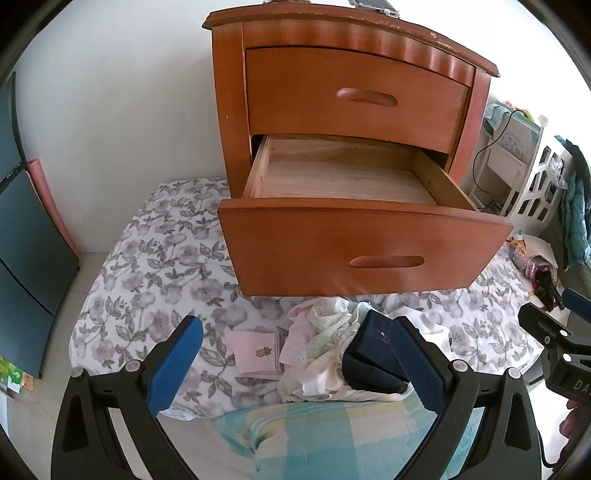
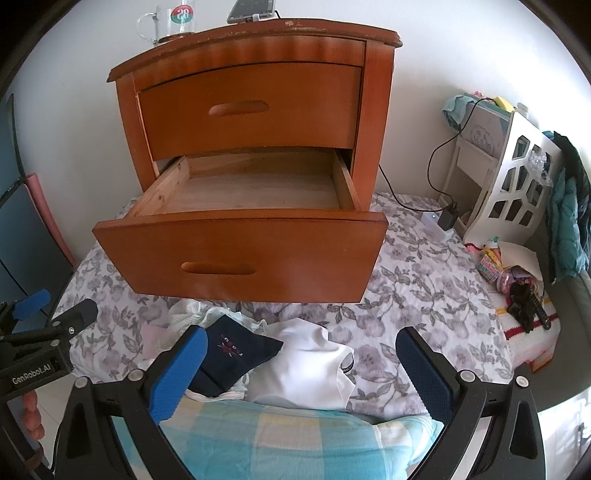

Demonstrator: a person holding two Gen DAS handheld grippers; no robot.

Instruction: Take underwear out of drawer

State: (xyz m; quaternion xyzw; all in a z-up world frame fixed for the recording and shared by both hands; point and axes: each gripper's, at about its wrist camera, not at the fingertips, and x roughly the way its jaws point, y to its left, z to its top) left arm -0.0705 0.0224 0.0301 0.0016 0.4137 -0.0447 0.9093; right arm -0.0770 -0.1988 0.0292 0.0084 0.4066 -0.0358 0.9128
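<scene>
The wooden nightstand's lower drawer (image 1: pixel 365 243) (image 2: pixel 236 254) is pulled out, and the part of its inside that shows is bare wood. Below it, on the floral sheet, lies a pile of underwear (image 1: pixel 325 354): a navy piece (image 1: pixel 373 358) (image 2: pixel 236 354), a white piece (image 2: pixel 310 365), a folded pink piece (image 1: pixel 255 352) and pale mesh ones (image 1: pixel 328 325). My left gripper (image 1: pixel 295 358) hovers open over the pile, nothing between its fingers. Just right of the navy piece, my right gripper (image 2: pixel 299 369) is open above the white piece. Each gripper shows at the edge of the other's view.
The upper drawer (image 1: pixel 354 96) is shut. A glass mug (image 2: pixel 173 22) and a phone (image 2: pixel 251 11) stand on the nightstand top. A checked blue-yellow cloth (image 1: pixel 332 435) lies nearest the cameras. A white cabinet (image 2: pixel 517 177), a charger cable (image 2: pixel 439 214) and small items (image 2: pixel 517 280) are at right.
</scene>
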